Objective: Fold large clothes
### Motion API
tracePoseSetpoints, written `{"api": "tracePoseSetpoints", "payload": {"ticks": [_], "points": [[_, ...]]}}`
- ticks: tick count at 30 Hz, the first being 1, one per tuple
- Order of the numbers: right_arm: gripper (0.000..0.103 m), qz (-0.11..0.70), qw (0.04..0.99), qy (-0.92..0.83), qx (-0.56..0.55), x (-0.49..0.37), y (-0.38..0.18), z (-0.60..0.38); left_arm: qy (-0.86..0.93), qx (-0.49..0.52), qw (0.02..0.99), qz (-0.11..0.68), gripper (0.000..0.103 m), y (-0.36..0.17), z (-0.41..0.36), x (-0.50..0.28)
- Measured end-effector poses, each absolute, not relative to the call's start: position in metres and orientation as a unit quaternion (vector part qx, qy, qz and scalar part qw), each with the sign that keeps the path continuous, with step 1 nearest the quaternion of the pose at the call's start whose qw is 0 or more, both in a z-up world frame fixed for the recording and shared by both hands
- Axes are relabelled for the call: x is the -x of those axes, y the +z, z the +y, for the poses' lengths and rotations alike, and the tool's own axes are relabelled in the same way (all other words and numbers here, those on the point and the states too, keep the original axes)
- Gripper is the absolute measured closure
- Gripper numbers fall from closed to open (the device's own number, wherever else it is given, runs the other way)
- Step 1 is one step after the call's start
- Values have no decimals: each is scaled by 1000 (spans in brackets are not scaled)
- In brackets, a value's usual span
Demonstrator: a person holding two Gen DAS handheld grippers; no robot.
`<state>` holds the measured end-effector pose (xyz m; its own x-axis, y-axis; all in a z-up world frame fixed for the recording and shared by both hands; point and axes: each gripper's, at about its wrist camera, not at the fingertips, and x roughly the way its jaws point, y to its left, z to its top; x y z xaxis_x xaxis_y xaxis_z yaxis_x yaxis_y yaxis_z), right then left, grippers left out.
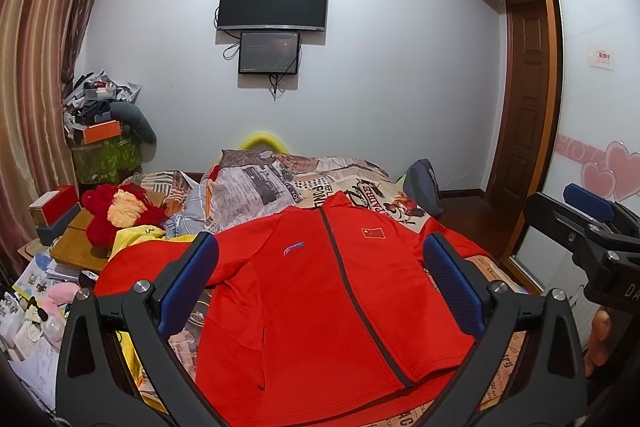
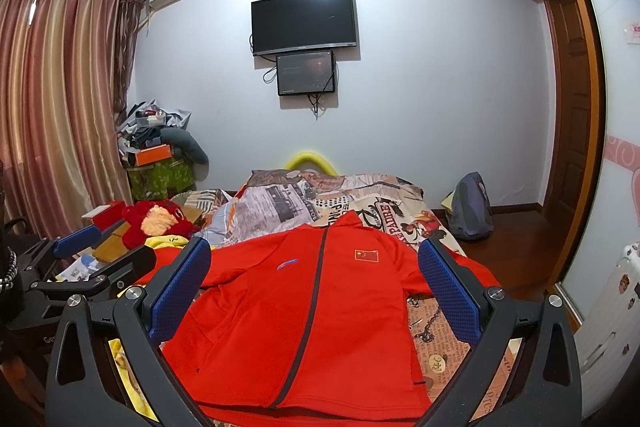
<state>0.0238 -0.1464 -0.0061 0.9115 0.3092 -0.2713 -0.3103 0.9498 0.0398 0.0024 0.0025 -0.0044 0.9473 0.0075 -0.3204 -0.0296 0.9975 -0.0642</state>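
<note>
A large red zip jacket (image 1: 312, 291) (image 2: 304, 307) lies spread front-up on the bed, collar at the far end, dark zipper down the middle, a small flag patch on the chest. My left gripper (image 1: 320, 263) hovers above its lower half, open, nothing between its blue pads. My right gripper (image 2: 314, 263) hangs over the same jacket, also open and empty. Each gripper shows at the edge of the other's view: the right one (image 1: 588, 223) and the left one (image 2: 96, 251). Both sleeves lie out to the sides.
The bed (image 2: 440, 327) has a newspaper-print cover with rumpled bedding (image 1: 256, 187) at the far end. A red and yellow plush toy (image 1: 120, 211), boxes and papers (image 1: 36, 291) crowd the left side. A backpack (image 2: 470, 207) sits on the floor right. A wardrobe (image 1: 592, 107) runs along the right.
</note>
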Motion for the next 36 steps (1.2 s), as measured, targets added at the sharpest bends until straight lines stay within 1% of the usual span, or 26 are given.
{"api": "tracePoseSetpoints", "payload": {"ticks": [30,36], "points": [[0,147,976,158,3,-27,-8,-146,13,38,985,166,0,-8,7,-3],[0,155,975,157,3,-32,-17,-147,17,42,984,172,0,-10,12,-9]]}}
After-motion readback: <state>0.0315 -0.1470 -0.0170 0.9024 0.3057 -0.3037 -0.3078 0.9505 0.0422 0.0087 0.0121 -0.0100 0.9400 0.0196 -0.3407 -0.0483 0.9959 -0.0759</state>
